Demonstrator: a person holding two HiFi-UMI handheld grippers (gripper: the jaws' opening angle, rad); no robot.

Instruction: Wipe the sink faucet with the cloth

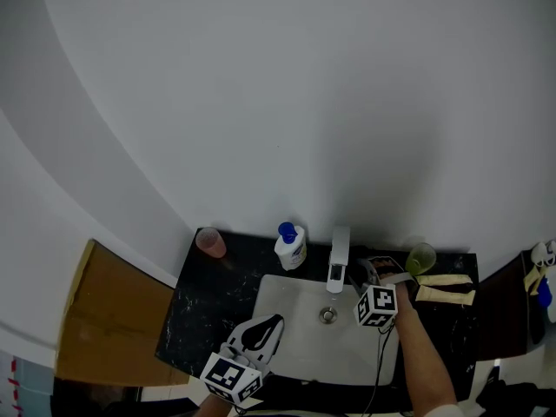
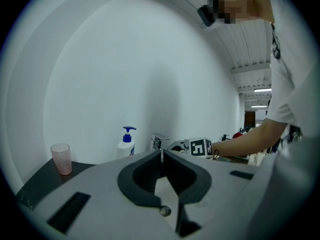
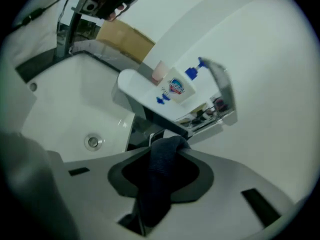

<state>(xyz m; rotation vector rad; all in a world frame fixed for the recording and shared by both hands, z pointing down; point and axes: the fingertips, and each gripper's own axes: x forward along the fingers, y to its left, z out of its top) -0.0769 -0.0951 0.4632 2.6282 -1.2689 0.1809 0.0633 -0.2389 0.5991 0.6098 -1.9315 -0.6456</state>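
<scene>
Cloth [image 3: 161, 176], dark blue and bunched, is pinched between the jaws of the right gripper [image 3: 167, 144], which stand partly apart around the fabric. That gripper points down at the base of the faucet [image 1: 338, 255], over the back right of the sink [image 1: 291, 341]; whether the cloth touches the faucet cannot be made out. The left gripper [image 2: 161, 155] hangs at the sink's near edge, its jaws together with nothing between them, well apart from the faucet.

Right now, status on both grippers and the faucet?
Left gripper shut, empty, at front of sink. Right gripper shut on cloth, beside faucet. Soap bottle left of faucet, apart.
</scene>
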